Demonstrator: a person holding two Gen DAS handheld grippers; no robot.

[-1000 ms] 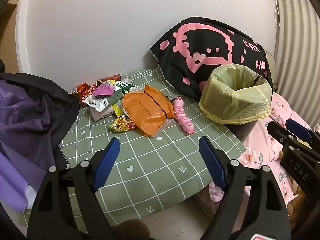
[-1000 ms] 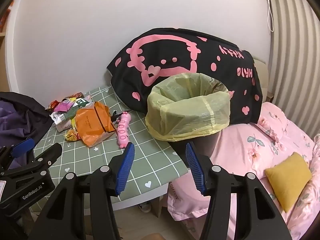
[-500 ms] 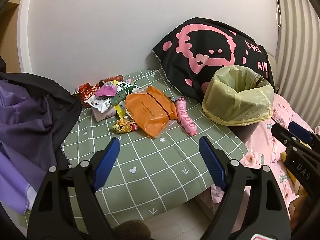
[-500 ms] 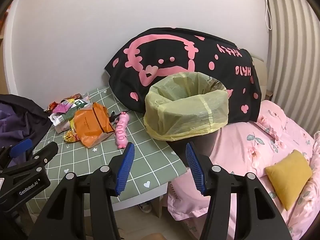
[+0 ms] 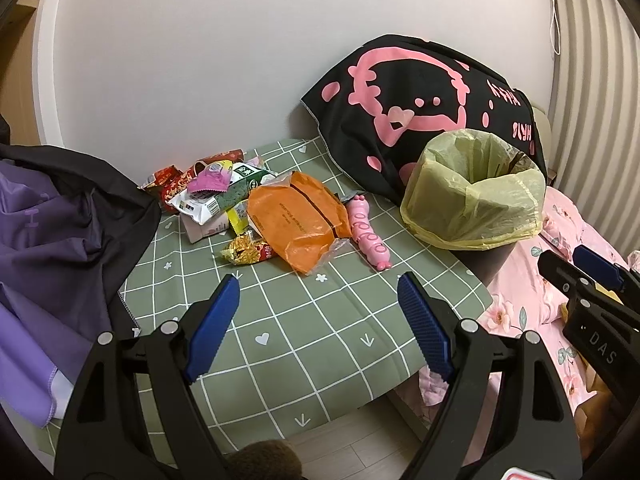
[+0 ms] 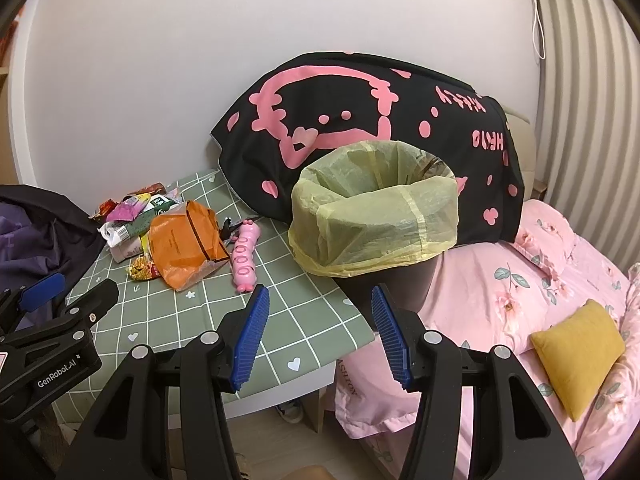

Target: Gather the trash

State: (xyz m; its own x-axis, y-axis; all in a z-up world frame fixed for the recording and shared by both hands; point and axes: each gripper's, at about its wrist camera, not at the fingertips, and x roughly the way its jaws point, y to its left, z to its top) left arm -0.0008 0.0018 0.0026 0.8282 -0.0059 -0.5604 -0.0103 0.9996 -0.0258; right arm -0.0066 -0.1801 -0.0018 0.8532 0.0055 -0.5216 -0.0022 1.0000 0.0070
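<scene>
Hiding bin [image 6: 400,284] base, right tongs [image 6: 320,336] apart

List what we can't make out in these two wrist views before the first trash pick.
- Bin contents: both views, liner wall hides the bottom.
- Wrappers at the back of the trash pile: overlapped by the orange bag; the count is unclear.
- Print on the orange bag: too small to read.
- Purple and black clothing: cut off at the left edge.
- Left gripper and right gripper: open, empty.
</scene>
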